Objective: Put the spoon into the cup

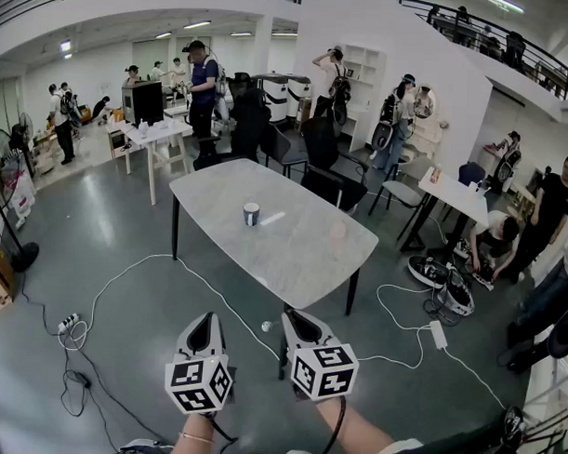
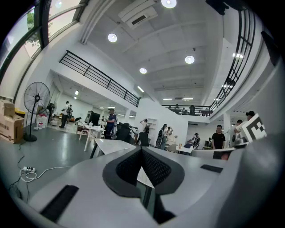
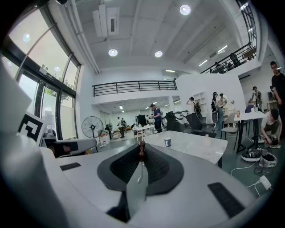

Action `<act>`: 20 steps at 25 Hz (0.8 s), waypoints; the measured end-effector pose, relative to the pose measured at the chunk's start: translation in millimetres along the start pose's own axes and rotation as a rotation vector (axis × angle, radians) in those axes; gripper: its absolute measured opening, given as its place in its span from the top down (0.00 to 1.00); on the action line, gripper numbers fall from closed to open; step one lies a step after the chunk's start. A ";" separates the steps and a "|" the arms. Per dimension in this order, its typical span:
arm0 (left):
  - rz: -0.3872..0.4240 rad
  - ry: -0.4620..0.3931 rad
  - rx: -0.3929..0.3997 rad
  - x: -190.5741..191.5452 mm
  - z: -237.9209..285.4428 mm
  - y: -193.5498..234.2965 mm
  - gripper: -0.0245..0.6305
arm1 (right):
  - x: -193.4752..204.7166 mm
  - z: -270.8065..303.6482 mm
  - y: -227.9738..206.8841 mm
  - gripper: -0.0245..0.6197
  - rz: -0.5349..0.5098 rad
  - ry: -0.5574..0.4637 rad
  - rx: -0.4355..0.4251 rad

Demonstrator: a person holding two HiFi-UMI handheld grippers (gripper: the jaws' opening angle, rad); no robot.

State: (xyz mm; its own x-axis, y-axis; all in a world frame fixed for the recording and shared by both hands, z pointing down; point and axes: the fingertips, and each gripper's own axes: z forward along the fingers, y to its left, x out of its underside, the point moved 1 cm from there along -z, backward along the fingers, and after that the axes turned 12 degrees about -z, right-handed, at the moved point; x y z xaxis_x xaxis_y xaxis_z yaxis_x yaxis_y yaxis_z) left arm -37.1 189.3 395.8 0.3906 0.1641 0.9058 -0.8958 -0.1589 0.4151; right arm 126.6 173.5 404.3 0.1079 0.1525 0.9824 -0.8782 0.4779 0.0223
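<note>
A small dark cup with a white band (image 1: pixel 251 214) stands near the middle of the grey table (image 1: pixel 311 260), far ahead of both grippers. It shows again in the right gripper view as the cup (image 3: pixel 167 142). My right gripper (image 3: pixel 141 153) is shut on a spoon (image 3: pixel 137 185): its metal part lies between the pads and a brown end pokes out at the tips. In the head view the right gripper (image 1: pixel 297 320) and the left gripper (image 1: pixel 202 328) hang side by side over the floor, short of the table. The left gripper (image 2: pixel 141 151) has its jaws together with nothing between them.
White cables (image 1: pixel 124 272) and a power strip (image 1: pixel 69 323) lie on the floor left of the table, with more cables and a strip (image 1: pixel 438 334) to its right. A small beige object (image 1: pixel 338 231) sits on the table. Chairs (image 1: pixel 332 181), other tables and several people stand beyond.
</note>
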 end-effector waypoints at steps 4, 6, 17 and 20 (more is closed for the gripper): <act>-0.004 -0.006 0.007 -2.8 5.4 2.7 0.94 | -3.0 5.0 -1.7 0.87 -0.002 -0.004 0.005; -0.004 -0.007 0.009 -5.5 7.4 5.9 0.94 | -5.7 8.8 -0.2 0.87 0.009 -0.013 0.004; -0.003 0.004 0.014 -10.7 5.1 28.2 0.94 | -0.7 22.2 11.0 0.87 0.060 -0.008 0.035; -0.006 0.009 0.010 -9.8 5.1 35.7 0.94 | 1.7 26.2 16.3 0.87 0.052 -0.001 0.033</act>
State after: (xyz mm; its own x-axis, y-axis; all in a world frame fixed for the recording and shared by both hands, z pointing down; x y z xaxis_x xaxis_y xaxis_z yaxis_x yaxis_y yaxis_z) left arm -71.8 177.1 402.2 0.3936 0.1740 0.9027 -0.8913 -0.1680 0.4211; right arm 100.2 158.9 411.2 0.0614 0.1752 0.9826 -0.8975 0.4404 -0.0225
